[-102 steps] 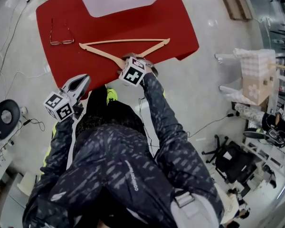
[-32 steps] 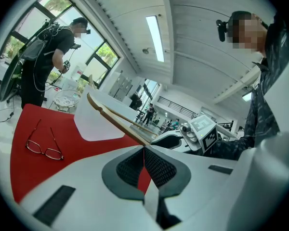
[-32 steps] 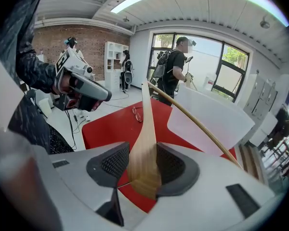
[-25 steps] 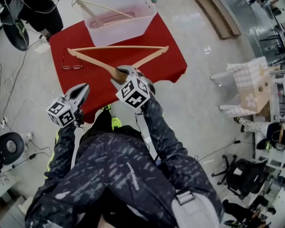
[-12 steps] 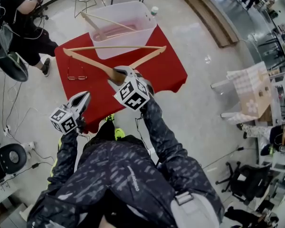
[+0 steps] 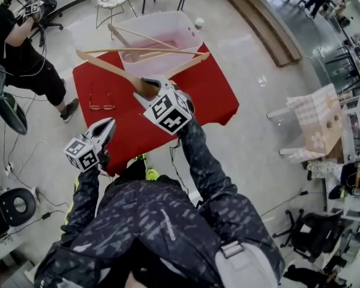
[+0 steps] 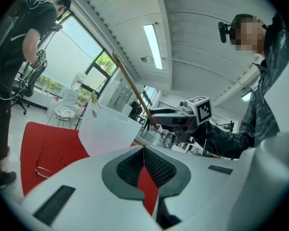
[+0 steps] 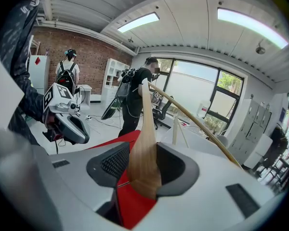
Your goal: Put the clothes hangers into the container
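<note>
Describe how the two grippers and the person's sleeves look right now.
The left gripper and right gripper are smooth pale-grey shells with dark ribbed pads inside. Each carries a white cube with black square markers. The sleeves are dark with pale streaks.

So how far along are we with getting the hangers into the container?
Done: one hanger lies in the container. In hand: the right gripper is shut on a second wooden hanger, held above the red table just short of the container; the left gripper is shut and empty. Left: lower that hanger in.
</note>
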The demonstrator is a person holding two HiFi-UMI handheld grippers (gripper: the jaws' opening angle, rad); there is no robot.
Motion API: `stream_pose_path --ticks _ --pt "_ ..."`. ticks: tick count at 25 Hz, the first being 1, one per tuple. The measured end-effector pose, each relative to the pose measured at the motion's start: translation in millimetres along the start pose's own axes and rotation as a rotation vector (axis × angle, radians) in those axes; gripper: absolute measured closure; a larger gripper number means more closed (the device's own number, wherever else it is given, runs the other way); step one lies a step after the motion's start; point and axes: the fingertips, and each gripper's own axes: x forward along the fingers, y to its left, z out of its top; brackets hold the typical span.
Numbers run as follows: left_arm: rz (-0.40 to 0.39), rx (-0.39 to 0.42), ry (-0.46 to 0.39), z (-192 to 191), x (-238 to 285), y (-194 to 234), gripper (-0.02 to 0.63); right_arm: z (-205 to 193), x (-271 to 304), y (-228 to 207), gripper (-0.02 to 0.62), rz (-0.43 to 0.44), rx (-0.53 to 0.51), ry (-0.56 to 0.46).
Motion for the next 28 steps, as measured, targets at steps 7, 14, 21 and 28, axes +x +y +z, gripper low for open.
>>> stream_pose_path --ticks 7,14,21,28 --pt "0.001 -0.006 -0.010 16 9 22 0.595 28 22 -31 0.414 0.027 0.005 -0.033" --pt "0.011 -0.025 -0.012 27 19 48 0.595 44 56 -63 0.414 0.048 0.004 -0.042" --pt "0.030 -0.047 -0.005 27 26 63 0.595 57 81 -99 0.414 0.104 0.070 -0.108" --pt "0.072 -0.085 -0.010 29 27 86 0.595 56 113 -137 0.414 0.104 0.093 -0.119"
